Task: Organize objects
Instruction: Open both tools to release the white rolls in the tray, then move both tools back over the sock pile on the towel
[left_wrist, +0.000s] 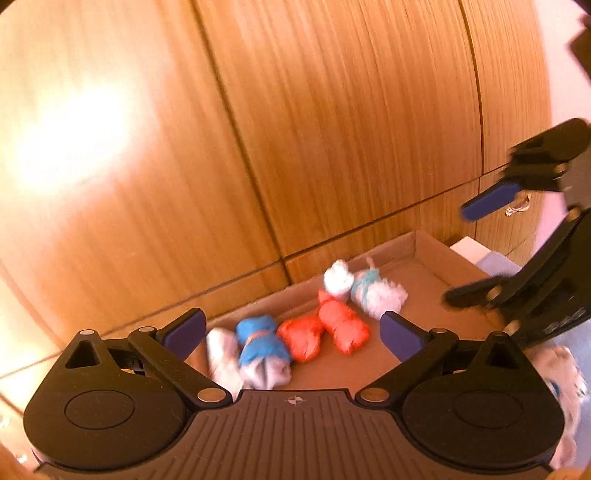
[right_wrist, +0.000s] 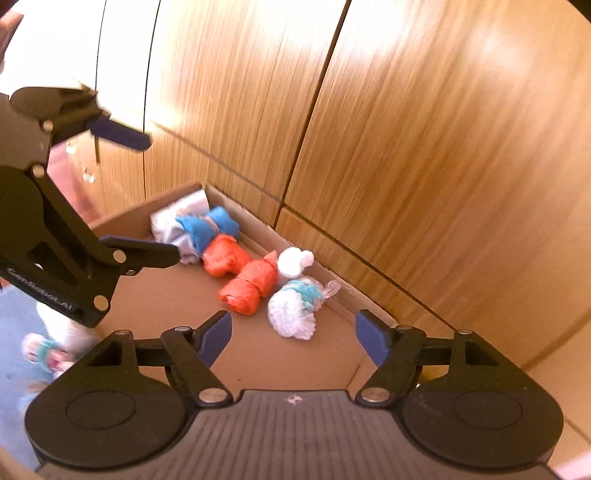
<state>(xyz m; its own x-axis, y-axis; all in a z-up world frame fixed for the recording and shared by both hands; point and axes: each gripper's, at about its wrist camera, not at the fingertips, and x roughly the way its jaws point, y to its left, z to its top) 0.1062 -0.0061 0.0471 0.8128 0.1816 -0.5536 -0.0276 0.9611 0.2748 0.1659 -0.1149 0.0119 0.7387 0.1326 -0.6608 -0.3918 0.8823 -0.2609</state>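
Five rolled sock bundles (right_wrist: 255, 266) are lying in a row inside the cardboard box (right_wrist: 295, 354), gathered for tidying; left claw (left_wrist: 291, 332) and right claw (right_wrist: 293, 338) are hovering apart, empty.

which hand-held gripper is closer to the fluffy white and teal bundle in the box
Right, as far as these views show. The right hand-held gripper, jaws open and empty, hangs just in front of the white and teal bundle. The left hand-held gripper, also open, sits over by the blue and white bundle at the row's other end.
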